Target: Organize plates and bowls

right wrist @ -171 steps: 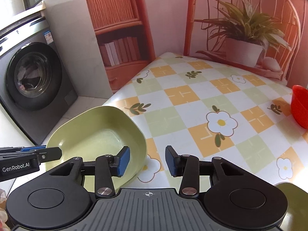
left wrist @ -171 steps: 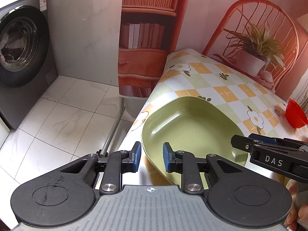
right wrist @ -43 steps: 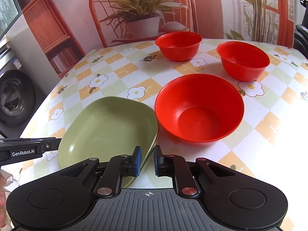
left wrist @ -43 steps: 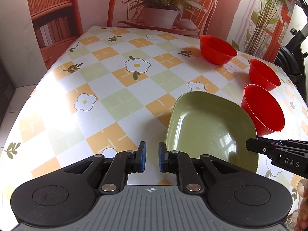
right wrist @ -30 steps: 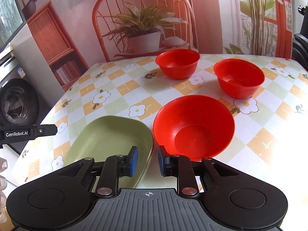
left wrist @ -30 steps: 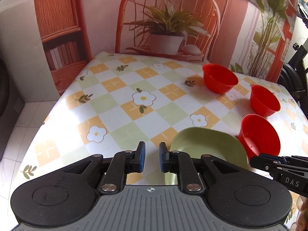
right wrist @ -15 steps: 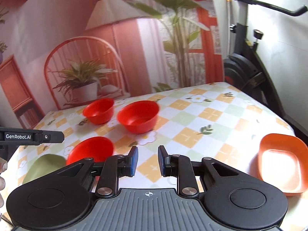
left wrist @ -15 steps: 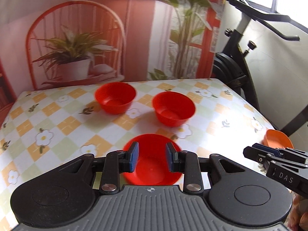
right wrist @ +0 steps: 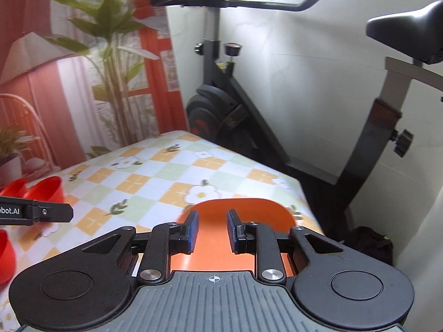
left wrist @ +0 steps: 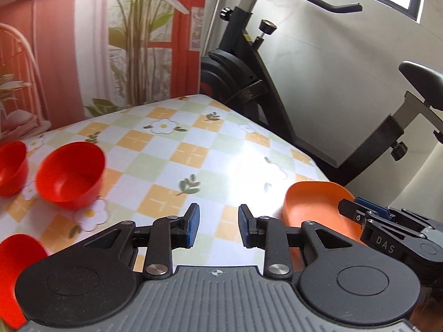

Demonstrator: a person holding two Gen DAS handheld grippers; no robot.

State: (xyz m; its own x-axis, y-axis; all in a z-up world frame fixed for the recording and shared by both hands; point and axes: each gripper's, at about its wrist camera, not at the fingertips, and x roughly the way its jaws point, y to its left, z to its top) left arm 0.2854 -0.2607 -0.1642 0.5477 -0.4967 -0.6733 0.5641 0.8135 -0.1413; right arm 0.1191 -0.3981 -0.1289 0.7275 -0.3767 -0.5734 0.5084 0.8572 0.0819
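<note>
An orange square plate [left wrist: 313, 202] lies near the table's right front corner; in the right wrist view the orange plate [right wrist: 213, 235] sits directly under and ahead of my right gripper [right wrist: 212, 229], which is open and holds nothing. My left gripper [left wrist: 216, 228] is open over bare tablecloth, left of the plate. Three red bowls show in the left wrist view: one [left wrist: 70, 175] upright at the left, another [left wrist: 11, 164] at the left edge, a third [left wrist: 16, 271] at the lower left. The right gripper's tips [left wrist: 360, 210] reach the plate's right side.
The table [left wrist: 177, 149] wears a checked flower cloth and ends at the right near an exercise bike [right wrist: 241, 116]. A backdrop with painted plants [right wrist: 110, 63] stands behind. A dark bag [right wrist: 368, 243] lies on the floor.
Both views have swung right, from the green plate and red bowls to the orange plate at the table's right end. Both grippers have opened wider; the right one now hovers over the orange plate.
</note>
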